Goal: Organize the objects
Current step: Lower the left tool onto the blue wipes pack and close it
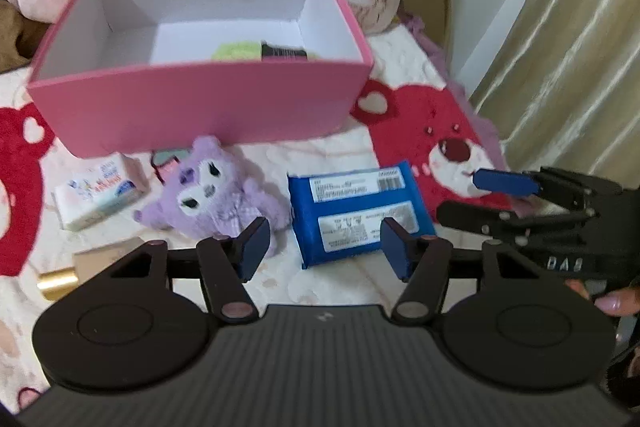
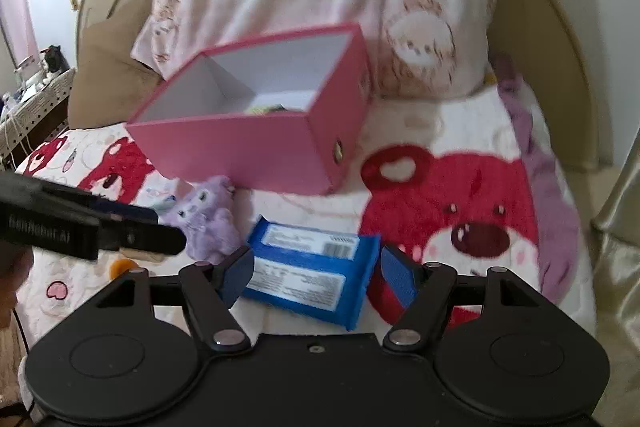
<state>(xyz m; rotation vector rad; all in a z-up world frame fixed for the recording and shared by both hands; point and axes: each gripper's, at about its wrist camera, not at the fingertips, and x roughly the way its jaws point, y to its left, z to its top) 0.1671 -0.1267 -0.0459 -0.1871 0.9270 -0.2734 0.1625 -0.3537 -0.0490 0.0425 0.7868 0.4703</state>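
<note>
Both pairs of blue-padded fingers stand apart and hold nothing. The right gripper (image 2: 316, 277) hangs over the blue packet (image 2: 310, 277), its fingers spread a little wider than the packet and not touching it. The left gripper (image 1: 324, 251) hovers with a moderate gap, its left pad in front of the purple plush toy (image 1: 216, 191) and its right pad in front of the packet's near edge.

From largest to smallest: a bed (image 1: 328, 155), covered with a white blanket printed with red bears, carries everything. Near its middle sits an open pink box (image 1: 192, 111), lid off, white inside. At the bottom of the box lies something yellow-green with a small dark item (image 1: 282, 51) beside it; both are partly hidden by the front wall, so what they are cannot be told.

Outside the box, just in front of it, lie the blue packet, the purple plush toy, a white tissue pack (image 1: 100, 189) to the toy's left, a tan box with a gold cylinder (image 1: 56, 279) at the left edge, and a small pink-and-teal item (image 1: 166, 161) peeking out behind the toy.

Judging from this, the tidying is at an early stage: one or two things are in the box and at least five are left on the bed.
</note>
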